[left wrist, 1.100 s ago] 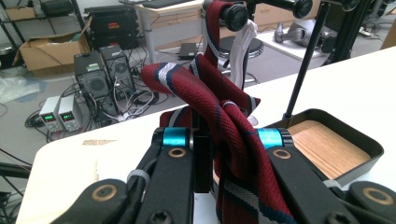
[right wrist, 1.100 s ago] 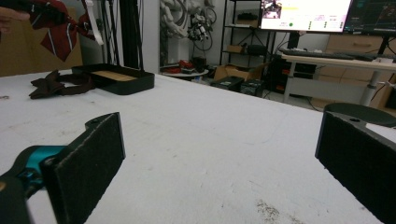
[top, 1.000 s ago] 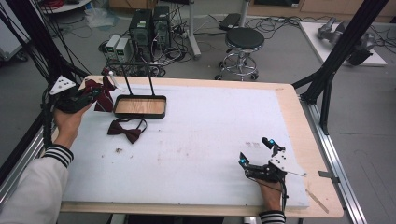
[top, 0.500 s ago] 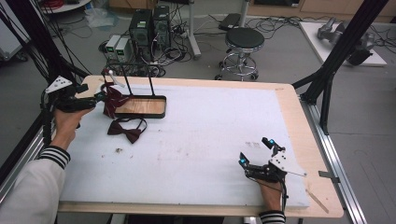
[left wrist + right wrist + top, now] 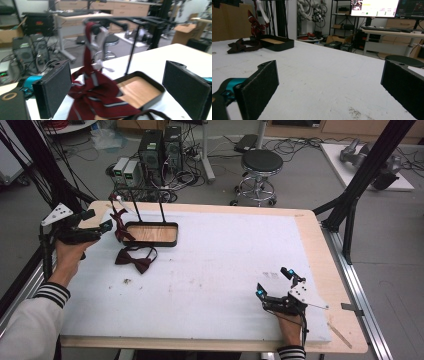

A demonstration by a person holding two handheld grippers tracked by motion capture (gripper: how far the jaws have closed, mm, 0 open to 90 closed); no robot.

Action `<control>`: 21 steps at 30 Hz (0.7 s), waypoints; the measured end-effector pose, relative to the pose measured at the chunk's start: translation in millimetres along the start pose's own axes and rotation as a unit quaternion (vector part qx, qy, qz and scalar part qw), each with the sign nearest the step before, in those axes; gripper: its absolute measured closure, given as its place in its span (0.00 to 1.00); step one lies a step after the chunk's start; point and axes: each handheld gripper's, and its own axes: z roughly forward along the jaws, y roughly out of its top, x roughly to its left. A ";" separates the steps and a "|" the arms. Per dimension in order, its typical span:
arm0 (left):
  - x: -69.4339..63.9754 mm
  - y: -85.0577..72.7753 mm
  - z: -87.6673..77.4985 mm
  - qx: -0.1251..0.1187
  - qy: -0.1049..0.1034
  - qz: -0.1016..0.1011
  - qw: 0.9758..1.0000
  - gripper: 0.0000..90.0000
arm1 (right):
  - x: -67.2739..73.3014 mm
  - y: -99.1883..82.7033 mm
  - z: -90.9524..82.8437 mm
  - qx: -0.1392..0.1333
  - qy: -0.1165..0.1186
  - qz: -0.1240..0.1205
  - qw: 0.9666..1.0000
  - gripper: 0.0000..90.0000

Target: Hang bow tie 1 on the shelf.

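The striped bow tie [image 5: 96, 93] hung from the stand's bar [image 5: 120, 20] above the tray [image 5: 150, 233], my left claw [image 5: 98, 220] just opened wide and empty, so next I should probably take the dark bow tie [image 5: 136, 259].

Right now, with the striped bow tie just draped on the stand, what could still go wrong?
The left tool has just opened, yet the striped bow tie still lies between its jaws, so pulling back could drag it off the stand. It hangs low over the tray's edge and may slide. The second bow tie lies close below and could get snagged.
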 end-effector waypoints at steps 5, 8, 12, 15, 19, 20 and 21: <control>-15.1 -0.5 -8.7 -0.010 -0.026 0.008 1.000 0.10 | 0.1 -0.1 -0.4 0.000 -0.001 0.003 1.000 0.01; -23.8 -3.5 -12.7 -0.013 -0.040 0.004 0.999 0.10 | 0.1 -0.2 -0.7 -0.002 0.000 0.006 1.000 0.01; -35.7 -7.2 -18.5 -0.019 -0.056 0.008 0.998 0.10 | -0.1 -0.3 -0.9 -0.002 -0.002 0.007 1.000 0.01; -43.8 -9.6 -22.0 -0.022 -0.066 0.010 0.998 0.10 | 0.4 -0.2 -0.8 -0.002 -0.002 0.005 1.000 0.01; -53.2 -13.2 -25.1 -0.030 -0.078 0.010 0.996 0.10 | 0.3 -0.3 -1.0 -0.002 -0.002 0.005 1.000 0.01; -55.3 -14.3 -25.6 -0.029 -0.079 0.012 0.996 0.10 | 0.2 -0.3 -1.0 -0.001 -0.002 0.004 1.000 0.01; -57.8 -15.6 -25.7 -0.028 -0.080 0.014 0.996 0.10 | 0.3 -0.3 -0.9 -0.001 -0.002 0.005 1.000 0.01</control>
